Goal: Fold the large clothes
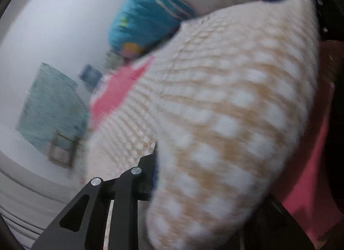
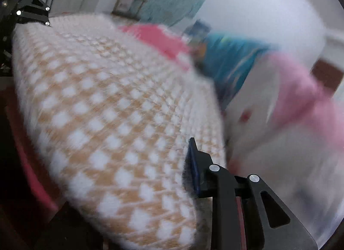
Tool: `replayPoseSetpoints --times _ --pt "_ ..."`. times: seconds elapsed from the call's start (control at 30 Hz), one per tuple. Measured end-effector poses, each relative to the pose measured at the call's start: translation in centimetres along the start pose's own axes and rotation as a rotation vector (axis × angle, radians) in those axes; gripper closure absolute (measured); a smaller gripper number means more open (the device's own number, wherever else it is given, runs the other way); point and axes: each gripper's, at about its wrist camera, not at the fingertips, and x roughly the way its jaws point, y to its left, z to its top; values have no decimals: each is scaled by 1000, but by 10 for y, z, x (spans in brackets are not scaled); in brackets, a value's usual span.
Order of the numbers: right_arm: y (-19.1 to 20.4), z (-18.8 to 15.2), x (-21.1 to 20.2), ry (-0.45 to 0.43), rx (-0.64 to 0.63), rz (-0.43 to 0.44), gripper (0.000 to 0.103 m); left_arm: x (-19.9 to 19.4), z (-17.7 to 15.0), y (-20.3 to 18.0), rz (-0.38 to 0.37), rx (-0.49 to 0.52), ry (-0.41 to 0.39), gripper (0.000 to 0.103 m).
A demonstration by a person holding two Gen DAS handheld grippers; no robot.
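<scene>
Left wrist view, blurred: the left claw [image 1: 172,177] has a corner of a tan-and-white checked garment [image 1: 225,110] clamped between its jaws. Right wrist view: the right claw [image 2: 189,177] pinches another corner, stretching it between them over a pink bed [image 2: 157,37]. Folding seems barely begun.

Left claw [image 1: 154,164] clamped, right claw [image 2: 189,164] clamped, both angled downward

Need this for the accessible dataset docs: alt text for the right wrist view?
Blurred fisheye view: a fuzzy tan-and-white checked garment fills the left and centre, with the right tongs closed on its near edge. Behind lie a pink cloth, blue fabric and a white-and-pink item.
</scene>
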Motion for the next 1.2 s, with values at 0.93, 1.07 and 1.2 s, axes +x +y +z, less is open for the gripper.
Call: replayPoseSetpoints --times 0.93,1.07,1.2 --pt "-56 -41 -104 -103 426 275 51 -41 -30 99 -549 -908 -112 92" --pt "-29 25 -42 -134 428 414 48 16 -30 67 -587 -994 -38 92" --pt "16 16 46 27 349 372 46 52 -65 48 -609 -1116 -112 98"
